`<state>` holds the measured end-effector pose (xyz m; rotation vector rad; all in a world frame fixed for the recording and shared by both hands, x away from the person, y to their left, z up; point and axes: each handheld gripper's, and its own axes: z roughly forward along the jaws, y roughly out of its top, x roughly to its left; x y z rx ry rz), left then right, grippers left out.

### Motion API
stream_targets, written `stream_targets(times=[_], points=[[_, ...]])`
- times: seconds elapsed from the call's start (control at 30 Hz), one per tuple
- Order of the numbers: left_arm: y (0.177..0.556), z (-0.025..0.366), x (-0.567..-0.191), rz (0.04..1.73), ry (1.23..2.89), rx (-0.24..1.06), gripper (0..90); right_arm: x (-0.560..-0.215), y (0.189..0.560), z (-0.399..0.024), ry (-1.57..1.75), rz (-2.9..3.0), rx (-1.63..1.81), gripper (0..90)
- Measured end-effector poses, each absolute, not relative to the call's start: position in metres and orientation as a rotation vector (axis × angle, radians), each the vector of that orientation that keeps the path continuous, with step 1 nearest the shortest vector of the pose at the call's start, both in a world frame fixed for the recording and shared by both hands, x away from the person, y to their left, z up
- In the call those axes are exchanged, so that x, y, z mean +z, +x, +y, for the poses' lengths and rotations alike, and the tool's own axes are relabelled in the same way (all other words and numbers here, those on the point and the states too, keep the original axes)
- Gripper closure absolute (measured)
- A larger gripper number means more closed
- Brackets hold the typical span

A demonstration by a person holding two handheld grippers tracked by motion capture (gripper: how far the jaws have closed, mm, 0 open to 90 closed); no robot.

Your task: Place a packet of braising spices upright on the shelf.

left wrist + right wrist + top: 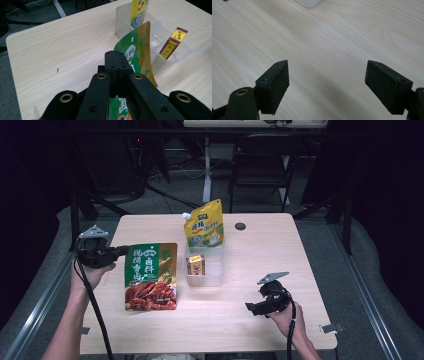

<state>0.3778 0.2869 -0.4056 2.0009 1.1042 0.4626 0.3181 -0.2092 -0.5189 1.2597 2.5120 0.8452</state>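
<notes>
The green seasoning pouch [150, 276] is held at its top-left corner by the clamped left gripper [121, 251], at nine o'clock from the clear bin [204, 279]. Light, limp, slippery film is judged; the sealed edge suits gripping. The right gripper [327, 85] stands apart.

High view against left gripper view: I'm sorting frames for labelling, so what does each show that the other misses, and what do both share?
High view alone: the right gripper, jaws open over bare wood, both forearms, the green pouch's full front with its red crayfish picture, and the black chair behind the wooden table.

Left gripper view alone: the left gripper seen close, jaws shut on the green pouch's edge.

Both: the clear plastic bin, the yellow spouted pouch standing in it, and the small yellow box.
</notes>
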Motion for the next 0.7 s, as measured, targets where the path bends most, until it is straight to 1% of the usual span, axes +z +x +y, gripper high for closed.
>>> stream_targets(times=[0.27,0.7], points=[[0.378,0.28,-0.389,1.059,2.011,0.477,90.0,-0.519,0.319,-0.21,1.264,2.512,0.849,18.9],[0.38,0.268,-0.359,0.971,2.072,0.526,90.0,-0.52,0.32,-0.211,1.274,2.51,0.839,18.8]])
